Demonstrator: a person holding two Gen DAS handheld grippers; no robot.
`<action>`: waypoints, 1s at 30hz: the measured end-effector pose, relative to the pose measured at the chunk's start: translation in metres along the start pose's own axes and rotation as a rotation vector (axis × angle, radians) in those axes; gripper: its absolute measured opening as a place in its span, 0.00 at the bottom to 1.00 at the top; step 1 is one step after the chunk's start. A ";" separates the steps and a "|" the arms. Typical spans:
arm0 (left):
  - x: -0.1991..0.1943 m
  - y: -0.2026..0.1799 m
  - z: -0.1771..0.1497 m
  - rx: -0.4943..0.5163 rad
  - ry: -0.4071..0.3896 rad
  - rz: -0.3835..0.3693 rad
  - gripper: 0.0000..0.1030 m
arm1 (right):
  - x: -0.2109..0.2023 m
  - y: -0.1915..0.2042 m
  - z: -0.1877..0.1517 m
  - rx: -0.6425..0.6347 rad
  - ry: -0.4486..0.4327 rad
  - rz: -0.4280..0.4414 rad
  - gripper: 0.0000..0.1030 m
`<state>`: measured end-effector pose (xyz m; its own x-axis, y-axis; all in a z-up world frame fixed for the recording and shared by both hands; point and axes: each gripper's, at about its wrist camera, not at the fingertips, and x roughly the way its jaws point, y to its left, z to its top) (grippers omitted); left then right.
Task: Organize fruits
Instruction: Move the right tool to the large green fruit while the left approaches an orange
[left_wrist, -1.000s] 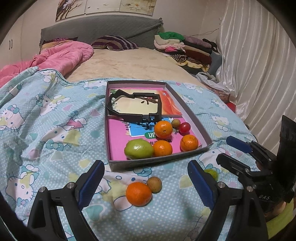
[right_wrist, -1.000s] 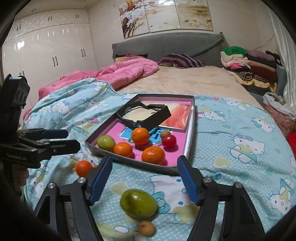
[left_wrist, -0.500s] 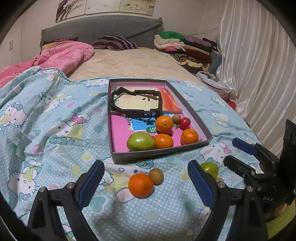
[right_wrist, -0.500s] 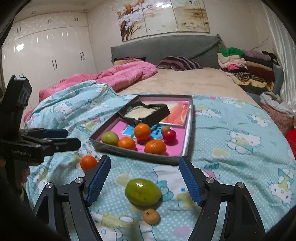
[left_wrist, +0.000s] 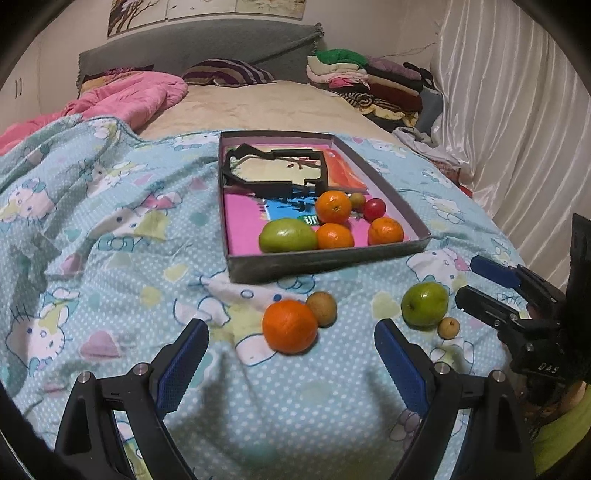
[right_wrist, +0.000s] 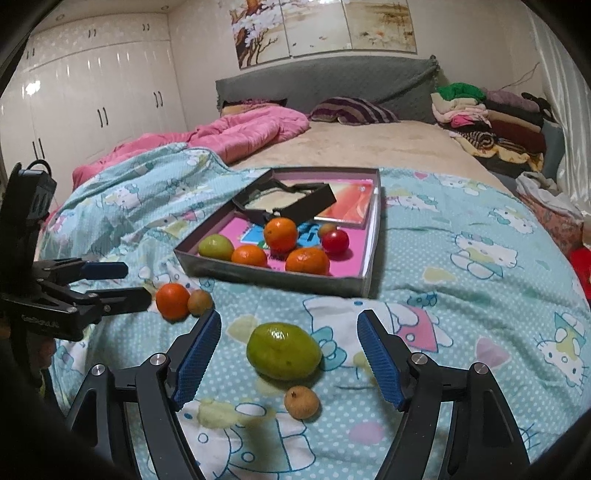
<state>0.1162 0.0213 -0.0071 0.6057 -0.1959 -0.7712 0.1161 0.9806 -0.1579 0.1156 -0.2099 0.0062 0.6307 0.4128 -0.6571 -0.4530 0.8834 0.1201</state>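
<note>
Both grippers have eased down toward the loose fruit on the blue cartoon-print blanket (left_wrist: 110, 229), and everything ahead of them looms a little larger than it did a second ago. The left gripper (left_wrist: 291, 354) hangs with its blue-padded fingers (left_wrist: 181, 365) spread wide and nothing between the pads. The loose orange (left_wrist: 290, 325) sits at twelve o'clock from that gap, nearer the fingertips than before, with a small brown fruit (left_wrist: 322, 308) touching it at about two o'clock.

The right gripper (right_wrist: 289, 349) is likewise open and empty-handed. The green fruit (right_wrist: 283, 350) lies in line with the gap between its fingers (right_wrist: 197, 350), touching neither pad. A second small brown fruit (right_wrist: 301, 401) lies at six o'clock from the green one, just beside it. In the left camera this pair has slid further into sight at about three o'clock from the orange, the green fruit now wholly visible where it was half hidden behind a finger.

The shallow grey box (left_wrist: 325, 264) rests on the blanket beyond the loose fruit, at twelve o'clock from both grippers, where it was. At its near end it holds three oranges (left_wrist: 333, 206), a green fruit (left_wrist: 287, 235), a red fruit (left_wrist: 374, 208) and a small brownish one; none of these has shifted. A black frame (left_wrist: 275, 171) lies on the books at the far end.
</note>
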 end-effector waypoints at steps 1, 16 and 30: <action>0.001 0.003 -0.002 -0.005 0.002 0.001 0.89 | 0.002 0.001 -0.001 -0.004 0.009 -0.002 0.75; 0.020 0.005 -0.014 0.030 0.036 0.012 0.89 | 0.031 0.011 -0.014 -0.048 0.121 -0.008 0.75; 0.035 0.011 -0.014 0.028 0.038 -0.022 0.69 | 0.063 0.012 -0.012 -0.030 0.193 -0.027 0.56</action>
<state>0.1275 0.0252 -0.0446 0.5722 -0.2171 -0.7909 0.1513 0.9757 -0.1584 0.1420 -0.1757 -0.0430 0.5121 0.3361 -0.7904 -0.4576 0.8856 0.0802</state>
